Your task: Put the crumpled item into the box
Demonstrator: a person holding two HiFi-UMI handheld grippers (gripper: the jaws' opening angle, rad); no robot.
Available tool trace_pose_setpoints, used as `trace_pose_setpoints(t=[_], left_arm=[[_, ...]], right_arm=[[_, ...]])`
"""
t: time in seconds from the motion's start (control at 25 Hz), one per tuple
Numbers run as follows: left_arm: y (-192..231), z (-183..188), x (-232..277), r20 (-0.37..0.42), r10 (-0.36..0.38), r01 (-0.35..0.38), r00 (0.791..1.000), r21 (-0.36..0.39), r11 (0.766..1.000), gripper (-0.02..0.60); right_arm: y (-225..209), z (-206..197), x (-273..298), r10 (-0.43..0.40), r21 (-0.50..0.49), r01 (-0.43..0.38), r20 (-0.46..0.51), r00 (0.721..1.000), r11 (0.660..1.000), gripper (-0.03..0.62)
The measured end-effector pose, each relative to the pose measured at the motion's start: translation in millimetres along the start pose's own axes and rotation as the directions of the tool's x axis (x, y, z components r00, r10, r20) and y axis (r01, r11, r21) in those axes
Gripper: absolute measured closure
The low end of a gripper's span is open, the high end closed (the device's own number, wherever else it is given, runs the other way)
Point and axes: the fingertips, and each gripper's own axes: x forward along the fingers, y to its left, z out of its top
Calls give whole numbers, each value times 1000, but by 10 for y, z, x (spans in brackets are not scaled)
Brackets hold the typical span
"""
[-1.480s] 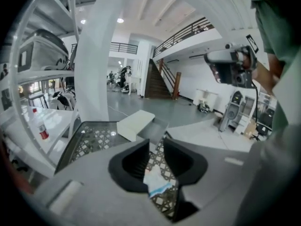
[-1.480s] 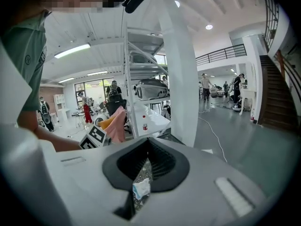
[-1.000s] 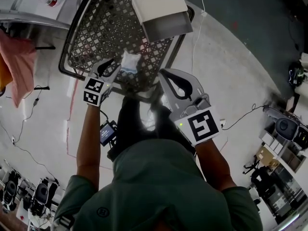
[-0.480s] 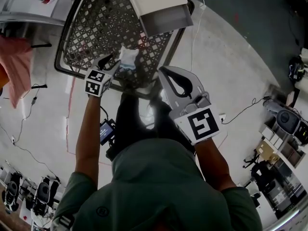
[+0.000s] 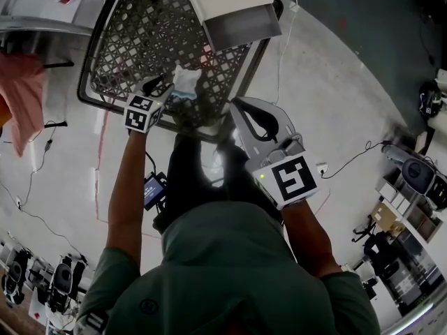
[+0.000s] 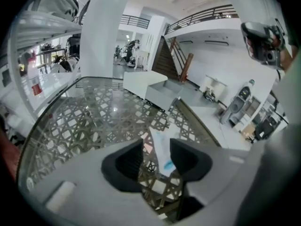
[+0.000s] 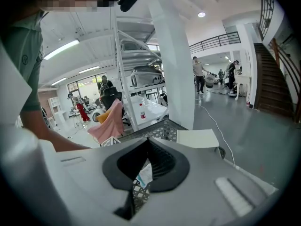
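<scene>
left gripper low over mesh table; jaws have just been opening, now spread wide. crumpled item lies on the mesh between them, toward 1 o'clock, partly behind the right pad. contact unclear, no squeeze seen. right gripper: jaws meet at the tips, nothing held. box at 1 o'clock of the item, far edge cut off by the frame.

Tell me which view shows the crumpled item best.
The left gripper view: the crumpled item lies close up on the mesh table, white with blue marks clear. The head view shows it small from above; the right gripper view shows only a sliver of it.
</scene>
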Motion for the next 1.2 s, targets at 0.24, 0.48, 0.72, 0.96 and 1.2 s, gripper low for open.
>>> trace_pose_setpoints(t=[0.24, 0.48, 0.72, 0.96, 1.2], left_arm=[[29, 22, 143, -8, -3, 3, 1000, 10, 1000, 405], [108, -5, 280, -22, 12, -11, 1000, 15, 1000, 419], [123, -70, 399, -40, 14, -14, 999, 10, 1000, 436], [168, -132, 458, -43, 24, -24, 999, 2, 1000, 471], [189, -131, 465, -54, 32, -32, 998, -3, 999, 493]], right_arm=[[-85, -83, 72, 4, 15, -3, -26, 1000, 1000, 588], [-209, -187, 129, -4, 30, 5, -42, 999, 1000, 588], [-276, -293, 149, -8, 45, 10, -55, 998, 999, 588], [-304, -352, 173, -6, 53, 9, -59, 998, 999, 588], [-343, -394, 167, -7, 61, 12, -77, 997, 998, 588]])
